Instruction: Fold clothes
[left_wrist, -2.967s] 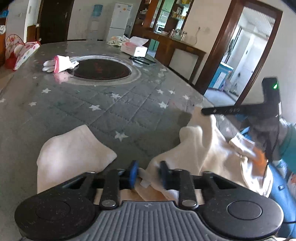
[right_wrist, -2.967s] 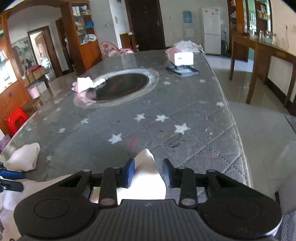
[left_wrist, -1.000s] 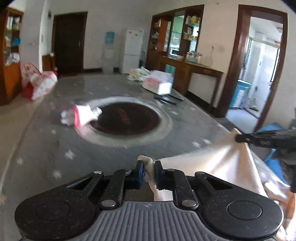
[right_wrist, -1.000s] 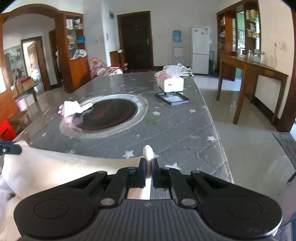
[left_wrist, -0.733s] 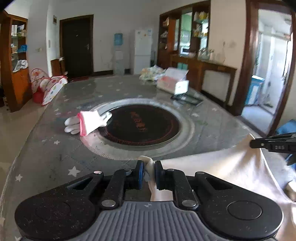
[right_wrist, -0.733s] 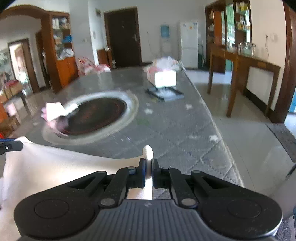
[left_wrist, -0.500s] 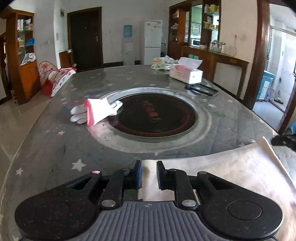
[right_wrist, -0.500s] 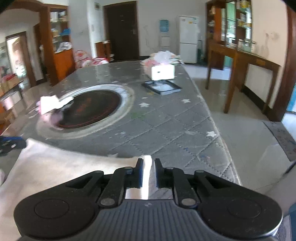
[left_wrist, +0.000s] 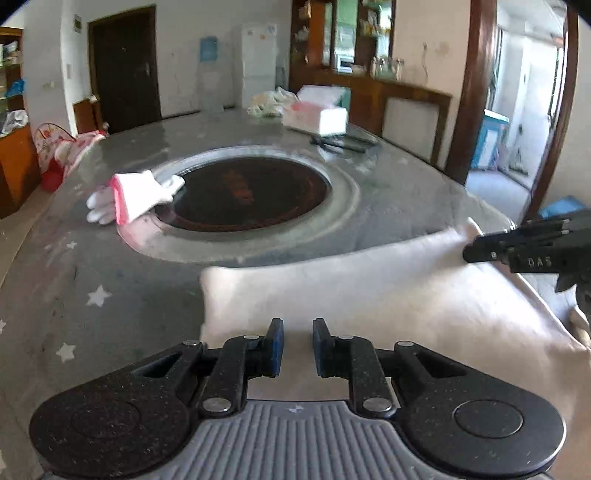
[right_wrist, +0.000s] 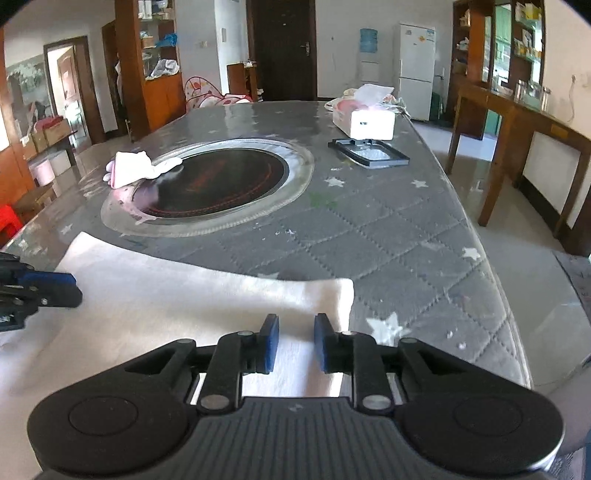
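A cream-white garment (left_wrist: 369, 295) lies spread flat on the near end of the grey star-patterned table (left_wrist: 110, 280); it also shows in the right wrist view (right_wrist: 166, 306). My left gripper (left_wrist: 297, 349) is open and empty, just above the garment near its left corner. My right gripper (right_wrist: 296, 344) is open and empty, over the garment near its right corner. Each gripper shows at the edge of the other's view: the right one (left_wrist: 524, 251) and the left one (right_wrist: 37, 288).
A round dark cooktop (left_wrist: 251, 192) sits in the table's middle, with a white and pink glove (left_wrist: 133, 195) on its left rim. A tissue box (right_wrist: 369, 122) and a black tray (right_wrist: 369, 153) lie further back. The table's right edge (right_wrist: 491, 280) drops to the floor.
Both grippers were shut on the garment's corners and held it up; they laid it flat on the table, opened and let go.
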